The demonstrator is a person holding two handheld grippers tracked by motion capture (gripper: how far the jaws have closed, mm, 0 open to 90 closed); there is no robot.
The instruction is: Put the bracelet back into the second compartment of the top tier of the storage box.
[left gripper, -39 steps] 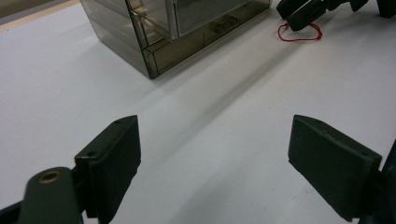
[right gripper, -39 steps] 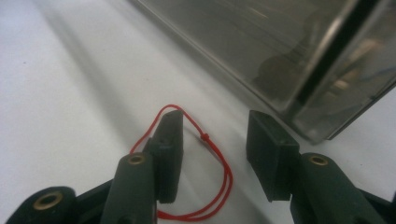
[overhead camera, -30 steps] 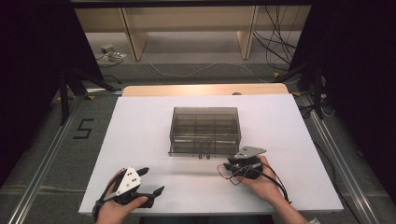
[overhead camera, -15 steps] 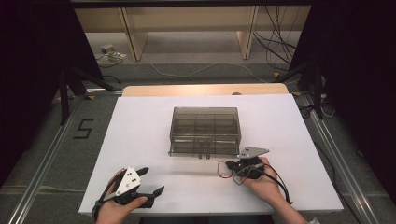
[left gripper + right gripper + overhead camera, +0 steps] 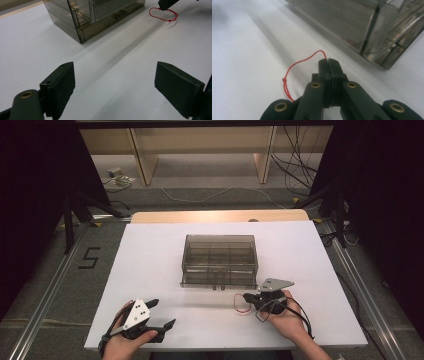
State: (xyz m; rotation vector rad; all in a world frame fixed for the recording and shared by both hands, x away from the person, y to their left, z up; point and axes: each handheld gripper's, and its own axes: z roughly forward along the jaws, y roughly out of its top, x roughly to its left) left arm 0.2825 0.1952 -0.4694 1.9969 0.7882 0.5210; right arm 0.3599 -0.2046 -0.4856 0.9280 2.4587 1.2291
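A smoky clear plastic organizer box (image 5: pixel 220 260) with small compartments stands mid-table; its corner shows in the left gripper view (image 5: pixel 92 17) and the right gripper view (image 5: pixel 367 27). My right gripper (image 5: pixel 255 300) is shut on a thin red string loop (image 5: pixel 242 304), just in front of the box's right corner. The red string (image 5: pixel 294 72) curves out from the closed tips (image 5: pixel 328 61) and has a small knot. My left gripper (image 5: pixel 159 314) rests near the table's front left edge, jaws wide apart with bare table between them (image 5: pixel 115 82). The red string (image 5: pixel 163 13) lies far off in that view.
The white table top (image 5: pixel 150 255) has free room on all sides of the box. Beyond the far edge are wooden shelf legs (image 5: pixel 142 160) and cables (image 5: pixel 295 155) on the floor. A metal rail (image 5: pixel 45 290) runs along the left side.
My right gripper has drifted slightly toward the front of the table with the red string. The left gripper has stayed put.
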